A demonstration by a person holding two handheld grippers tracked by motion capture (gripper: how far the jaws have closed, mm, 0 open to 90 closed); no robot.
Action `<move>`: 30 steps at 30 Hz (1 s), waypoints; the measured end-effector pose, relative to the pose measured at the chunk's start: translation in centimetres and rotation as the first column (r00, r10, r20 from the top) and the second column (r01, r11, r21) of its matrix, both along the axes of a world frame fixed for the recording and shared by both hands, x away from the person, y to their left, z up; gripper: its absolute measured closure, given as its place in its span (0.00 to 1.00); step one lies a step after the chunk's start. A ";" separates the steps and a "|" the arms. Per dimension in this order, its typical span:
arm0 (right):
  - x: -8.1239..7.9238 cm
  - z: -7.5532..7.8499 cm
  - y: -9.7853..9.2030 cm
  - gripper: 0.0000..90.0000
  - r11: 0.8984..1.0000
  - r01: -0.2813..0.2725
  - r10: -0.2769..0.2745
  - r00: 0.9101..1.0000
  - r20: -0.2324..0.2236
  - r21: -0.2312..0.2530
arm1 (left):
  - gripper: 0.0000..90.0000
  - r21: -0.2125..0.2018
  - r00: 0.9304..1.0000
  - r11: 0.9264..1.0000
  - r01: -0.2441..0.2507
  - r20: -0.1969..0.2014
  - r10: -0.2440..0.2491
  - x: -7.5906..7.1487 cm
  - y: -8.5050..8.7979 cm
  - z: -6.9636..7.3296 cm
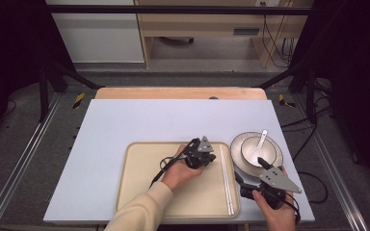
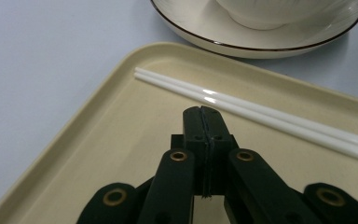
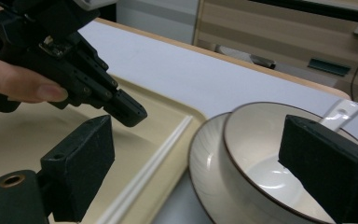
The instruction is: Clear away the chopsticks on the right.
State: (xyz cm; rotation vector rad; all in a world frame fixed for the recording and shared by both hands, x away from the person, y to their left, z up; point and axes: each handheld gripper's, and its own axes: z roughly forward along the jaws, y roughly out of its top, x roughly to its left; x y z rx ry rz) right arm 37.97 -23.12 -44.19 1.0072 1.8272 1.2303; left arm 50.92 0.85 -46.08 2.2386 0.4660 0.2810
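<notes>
Chopsticks (image 2: pixel 261 114) lie just beyond left hand-held gripper (image 2: pixel 204 114).

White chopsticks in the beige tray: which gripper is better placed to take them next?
Probably the left gripper: it hovers over the beige tray beside the white chopsticks, jaws shut. The right gripper is open toward the bowl.

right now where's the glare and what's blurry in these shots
Left gripper view: glare spots on the chopsticks; left tongs sharp, plate softer. Right gripper view: soft sheen inside the bowl; right tongs slightly soft. High view: evenly lit table, dark edges.
</notes>
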 end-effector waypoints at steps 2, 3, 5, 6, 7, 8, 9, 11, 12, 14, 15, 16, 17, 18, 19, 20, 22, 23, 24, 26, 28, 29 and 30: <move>0.0 0.2 1.1 0.11 0.999 -0.027 0.027 1.000 0.003 -0.019 | 1.00 -0.023 1.000 1.000 -0.017 0.008 0.017 -0.5 1.5 0.5; 0.0 0.2 1.5 0.11 0.999 -0.030 0.030 1.000 0.003 -0.024 | 1.00 -0.021 1.000 1.000 -0.021 0.013 0.021 -0.6 2.2 0.7; 0.2 0.2 2.0 0.11 0.999 -0.036 0.036 0.999 0.000 -0.026 | 1.00 -0.036 0.999 0.999 -0.039 0.022 0.040 -1.1 3.9 1.0; 0.4 0.2 2.3 0.11 0.999 -0.038 0.038 0.999 -0.004 -0.024 | 1.00 -0.035 0.999 0.998 -0.043 0.025 0.044 -1.3 4.7 1.1; 0.5 0.1 2.5 0.11 0.999 -0.040 0.040 0.999 -0.010 -0.018 | 1.00 -0.048 0.998 0.997 -0.060 0.028 0.061 -1.5 5.6 1.2; 0.8 0.1 2.7 0.11 0.999 -0.043 0.043 0.999 -0.018 -0.007 | 1.00 -0.056 0.997 0.996 -0.069 0.029 0.071 -1.7 6.4 1.4; 0.9 0.0 2.9 0.11 0.999 -0.041 0.041 0.999 -0.021 0.003 | 1.00 -0.069 0.995 0.994 -0.084 0.038 0.087 -2.0 7.9 1.6; 1.4 -0.1 3.3 0.12 0.999 -0.046 0.046 0.999 -0.026 0.022 | 0.99 -0.092 0.993 0.990 -0.108 0.040 0.112 -2.5 9.7 1.8; 1.5 -0.1 3.4 0.12 0.999 -0.045 0.046 0.999 -0.025 0.026 | 0.99 -0.101 0.991 0.988 -0.120 0.045 0.125 -2.7 10.7 1.8; 1.9 -0.2 3.6 0.12 0.998 -0.050 0.051 0.998 -0.020 0.046 | 0.98 -0.129 0.986 0.979 -0.157 0.045 0.164 -3.2 12.9 1.9; 2.0 -0.2 3.7 0.12 0.997 -0.052 0.053 0.998 -0.020 0.050 | 0.96 -0.136 0.983 0.976 -0.168 0.048 0.176 -3.4 13.6 1.9; 2.1 -0.2 3.8 0.12 0.997 -0.054 0.055 0.998 -0.017 0.054 | 0.94 -0.140 0.981 0.974 -0.177 0.052 0.186 -3.6 14.2 2.0; 2.1 -0.3 3.8 0.12 0.997 -0.055 0.056 0.998 -0.016 0.062 | 0.91 -0.148 0.978 0.970 -0.190 0.057 0.200 -3.9 15.0 2.0; 2.2 -0.3 3.9 0.12 0.996 -0.060 0.061 0.998 -0.015 0.070 | 0.88 -0.155 0.975 0.968 -0.200 0.062 0.212 -4.1 15.5 1.9; 2.2 -0.3 4.0 0.12 0.996 -0.062 0.063 0.998 -0.014 0.069 | 0.83 -0.165 0.971 0.963 -0.214 0.070 0.228 -4.4 16.3 1.8; 2.2 -0.3 4.1 0.12 0.996 -0.062 0.063 0.998 -0.010 0.066 | 0.76 -0.165 0.968 0.961 -0.221 0.083 0.237 -4.7 16.8 1.8; 2.2 -0.4 4.2 0.12 0.996 -0.064 0.065 0.998 -0.011 0.069 | 0.68 -0.178 0.961 0.955 -0.236 0.104 0.256 -5.2 17.8 1.5; 2.2 -0.4 4.2 0.12 0.996 -0.063 0.064 0.998 -0.012 0.070 | 0.63 -0.197 0.955 0.948 -0.248 0.114 0.274 -5.5 18.5 1.4; 2.2 -0.4 4.2 0.12 0.996 -0.064 0.065 0.998 -0.010 0.070 | 0.59 -0.201 0.952 0.945 -0.256 0.119 0.283 -5.6 18.9 1.5; 2.2 -0.4 4.1 0.11 0.995 -0.066 0.067 0.998 -0.010 0.073 | 0.50 -0.212 0.941 0.936 -0.282 0.130 0.313 -5.7 19.7 1.8; 2.1 -0.5 4.1 0.11 0.994 -0.077 0.079 0.997 -0.018 0.077 | 0.45 -0.235 0.934 0.926 -0.296 0.131 0.332 -5.9 20.6 2.1; 2.1 -0.6 4.0 0.12 0.994 -0.082 0.084 0.996 -0.019 0.078 | 0.42 -0.246 0.927 0.919 -0.309 0.137 0.348 -6.1 21.2 2.3; 2.1 -0.7 4.0 0.12 0.993 -0.087 0.090 0.996 -0.024 0.078 | 0.38 -0.256 0.923 0.914 -0.314 0.143 0.357 -6.1 21.6 2.5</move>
